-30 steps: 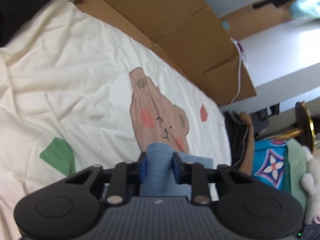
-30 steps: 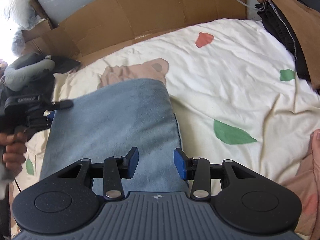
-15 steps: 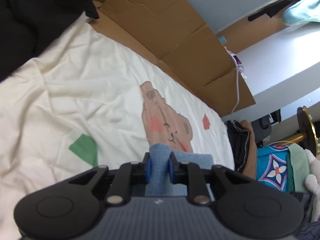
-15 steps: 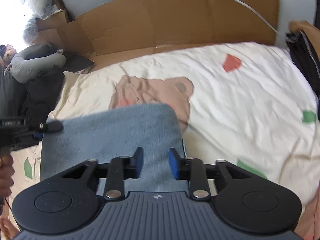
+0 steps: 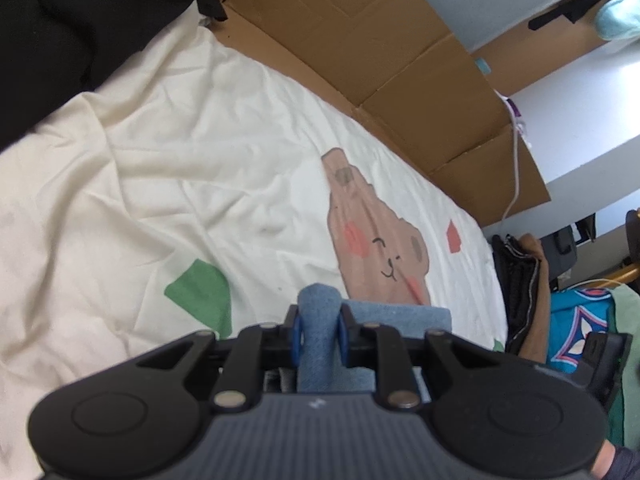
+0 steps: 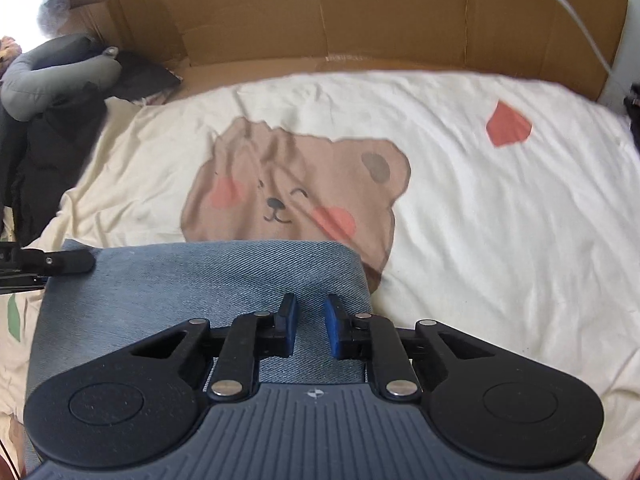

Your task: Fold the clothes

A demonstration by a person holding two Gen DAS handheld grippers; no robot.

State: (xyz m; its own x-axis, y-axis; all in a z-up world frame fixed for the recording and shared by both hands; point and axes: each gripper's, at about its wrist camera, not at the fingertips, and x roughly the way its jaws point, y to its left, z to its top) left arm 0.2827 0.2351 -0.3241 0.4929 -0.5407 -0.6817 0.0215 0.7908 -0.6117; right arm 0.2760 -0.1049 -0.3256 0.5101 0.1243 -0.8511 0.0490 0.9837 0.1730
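Note:
A blue denim garment (image 6: 192, 280) lies folded on the cream bedsheet (image 6: 500, 220), just in front of the printed bear. My left gripper (image 5: 319, 334) is shut on a thick bunched fold of the denim (image 5: 320, 312), which bulges up between its blue pads. In the right wrist view that same left gripper (image 6: 52, 262) pinches the garment's far left corner. My right gripper (image 6: 309, 328) sits on the denim near its right edge. Its pads are drawn close, with denim filling the narrow gap between them.
Flattened cardboard (image 6: 360, 12) lines the far side of the bed. Dark clothes and a grey neck pillow (image 6: 52, 76) pile up at the left. More dark clothing (image 5: 520, 276) and a bright patterned cloth (image 5: 580, 328) lie off the right end.
My right gripper's fingers have drawn together over the denim, and the garment's far edge now sits nearer to me. The left gripper keeps its hold on the fold.

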